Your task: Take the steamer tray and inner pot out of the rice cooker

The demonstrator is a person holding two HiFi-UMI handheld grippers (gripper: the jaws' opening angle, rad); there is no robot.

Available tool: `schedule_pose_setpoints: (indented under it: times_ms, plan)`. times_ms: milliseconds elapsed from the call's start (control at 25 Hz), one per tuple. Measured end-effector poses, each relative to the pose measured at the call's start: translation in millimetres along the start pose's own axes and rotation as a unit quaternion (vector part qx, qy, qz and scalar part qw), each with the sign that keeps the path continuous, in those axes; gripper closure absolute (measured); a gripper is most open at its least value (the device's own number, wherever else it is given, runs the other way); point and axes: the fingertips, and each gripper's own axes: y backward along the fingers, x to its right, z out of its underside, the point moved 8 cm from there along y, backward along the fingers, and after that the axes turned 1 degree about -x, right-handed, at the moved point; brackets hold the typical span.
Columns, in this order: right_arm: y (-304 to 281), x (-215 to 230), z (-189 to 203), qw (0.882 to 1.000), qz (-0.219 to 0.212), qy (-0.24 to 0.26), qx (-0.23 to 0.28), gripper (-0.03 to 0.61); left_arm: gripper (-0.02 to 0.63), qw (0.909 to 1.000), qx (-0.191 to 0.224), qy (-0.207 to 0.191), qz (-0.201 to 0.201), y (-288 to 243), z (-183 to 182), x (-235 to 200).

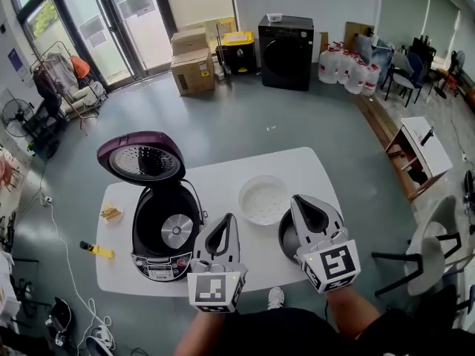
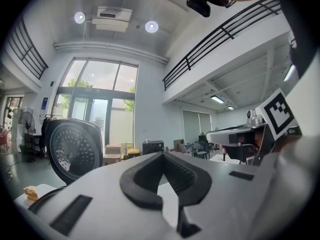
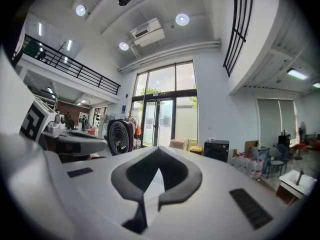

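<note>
On the white table (image 1: pixel 245 165), your rice cooker (image 1: pixel 165 228) stands at the left with its purple lid (image 1: pixel 141 158) swung up toward the far side. Its well shows only the bare silver heating plate (image 1: pixel 177 231), with nothing sitting inside. The dark inner pot (image 1: pixel 285 237) rests on the table at the near right. The white steamer tray (image 1: pixel 263 199) lies close to it on the far side, between pot and cooker. Judged from this, both of the 2 things are out and the task looks finished, with no step left to do at the cooker.

Your left gripper (image 1: pixel 227 218) hovers by the cooker's right side, and your right gripper (image 1: pixel 296 199) hangs over the pot. Each has its jaws pressed together with nothing between them.

Your right gripper covers most of the pot, so only the left arc of its rim shows. You cannot tell whether pot and tray touch. Both gripper views look level across the room and show neither pot nor tray. At the table's left, 2 small yellowish things (image 1: pixel 110 212) are too small to name, and the nearer one may lie on the floor
</note>
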Motion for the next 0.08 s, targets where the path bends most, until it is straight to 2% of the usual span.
schedule_pose_setpoints:
  times_ms: [80]
  plan:
    - [-0.1,3.0,1.0,1.0,0.001,0.001,-0.001,0.58,0.615,1.0,-0.003,0.001,-0.002,-1.5,1.3,1.0]
